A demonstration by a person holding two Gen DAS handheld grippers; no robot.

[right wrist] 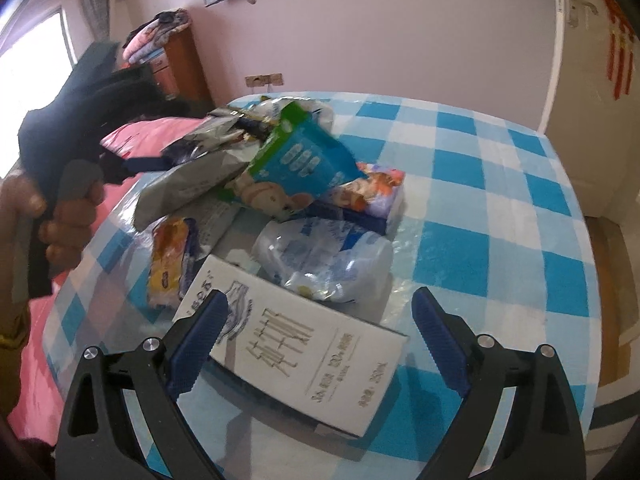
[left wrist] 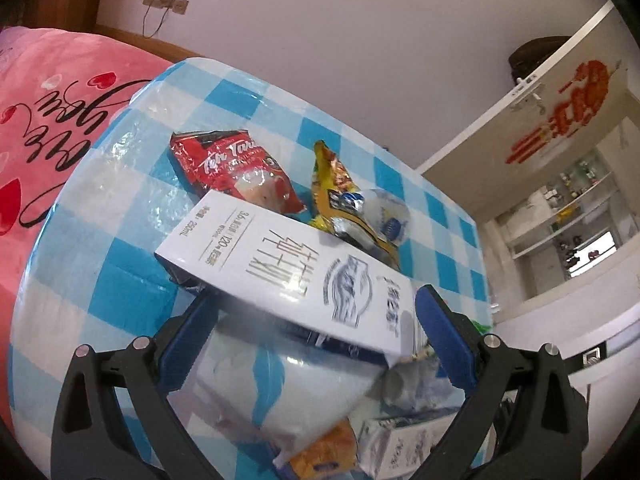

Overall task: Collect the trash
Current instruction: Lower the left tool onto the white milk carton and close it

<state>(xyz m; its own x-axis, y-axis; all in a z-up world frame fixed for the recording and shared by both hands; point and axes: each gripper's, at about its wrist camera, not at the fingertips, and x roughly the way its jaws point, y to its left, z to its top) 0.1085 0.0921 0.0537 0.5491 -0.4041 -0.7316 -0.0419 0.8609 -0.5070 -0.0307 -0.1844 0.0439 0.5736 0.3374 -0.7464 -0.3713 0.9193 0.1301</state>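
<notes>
Two pairs of fingers stand wide apart and grip nothing: the right gripper above a white milk carton lying low in the frame on the checked worktop, the left gripper beneath another white carton.

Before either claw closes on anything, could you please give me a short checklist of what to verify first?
1. Right claw open: ok.
2. White milk carton lies flat between its fingers: ok.
3. Carton clear of the crumpled clear plastic: cannot tell, edges look close.
4. Left claw open: ok.
5. Left claw empty: ok; a white carton sits ahead, ungripped.
6. Trash bin in sight: not ok, none visible.
</notes>
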